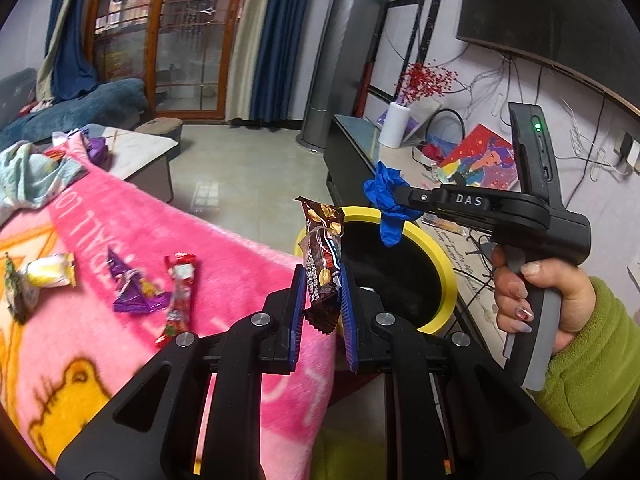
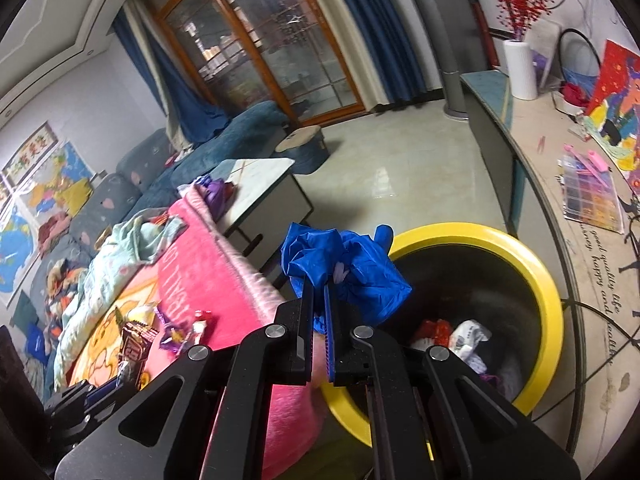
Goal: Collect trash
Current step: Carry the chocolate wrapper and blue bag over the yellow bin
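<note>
My left gripper (image 1: 320, 276) is shut on a brown snack wrapper (image 1: 322, 256) and holds it upright at the near rim of the yellow-rimmed trash bin (image 1: 438, 256). My right gripper (image 2: 318, 282) is shut on a crumpled blue glove (image 2: 344, 268) and holds it over the bin's (image 2: 536, 276) left rim; it also shows in the left wrist view (image 1: 400, 196) with the glove (image 1: 386, 208) hanging above the bin. Inside the bin lie red and white wrappers (image 2: 460, 334). On the pink blanket (image 1: 120, 216) lie a red wrapper (image 1: 178, 296), a purple wrapper (image 1: 134, 286) and a yellow-white wrapper (image 1: 48, 274).
A low cabinet (image 2: 532, 184) with a bead box, a painting and a white vase (image 2: 520, 70) runs along the right of the bin. A white coffee table (image 2: 260, 184) and a blue sofa stand beyond the blanket. Crumpled clothes (image 1: 28, 176) lie at the blanket's far end.
</note>
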The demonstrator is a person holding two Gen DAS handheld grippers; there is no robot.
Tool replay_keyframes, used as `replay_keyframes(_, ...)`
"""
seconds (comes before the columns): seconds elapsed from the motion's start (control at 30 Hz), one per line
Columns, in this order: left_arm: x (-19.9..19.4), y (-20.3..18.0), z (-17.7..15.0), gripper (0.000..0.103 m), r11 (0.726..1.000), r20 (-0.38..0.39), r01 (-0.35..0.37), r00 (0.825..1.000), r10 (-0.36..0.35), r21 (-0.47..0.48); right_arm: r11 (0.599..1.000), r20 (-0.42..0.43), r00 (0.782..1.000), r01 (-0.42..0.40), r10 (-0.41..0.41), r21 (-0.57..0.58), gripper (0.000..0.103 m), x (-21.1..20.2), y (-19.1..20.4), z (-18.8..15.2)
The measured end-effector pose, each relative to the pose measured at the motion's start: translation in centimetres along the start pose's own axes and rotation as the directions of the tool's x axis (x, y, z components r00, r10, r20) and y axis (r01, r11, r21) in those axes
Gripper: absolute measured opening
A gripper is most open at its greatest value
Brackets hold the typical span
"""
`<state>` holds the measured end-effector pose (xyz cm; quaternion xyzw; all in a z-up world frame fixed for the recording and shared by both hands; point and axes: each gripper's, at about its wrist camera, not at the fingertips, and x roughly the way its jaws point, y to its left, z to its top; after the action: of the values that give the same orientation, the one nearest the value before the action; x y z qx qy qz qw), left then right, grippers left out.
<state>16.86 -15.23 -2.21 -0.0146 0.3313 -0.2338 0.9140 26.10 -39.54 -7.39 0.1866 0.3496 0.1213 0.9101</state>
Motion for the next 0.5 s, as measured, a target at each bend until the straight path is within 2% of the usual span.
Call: replay_keyframes(0.5, 4.1, -3.4, 0.7, 0.011, 0.996, -0.021, 0.055, 0.998, -0.054, 0.072, 0.990, -0.018, 0.997, 0.075, -0.073, 0.117, 0.005, 0.2, -5.6, 0.0)
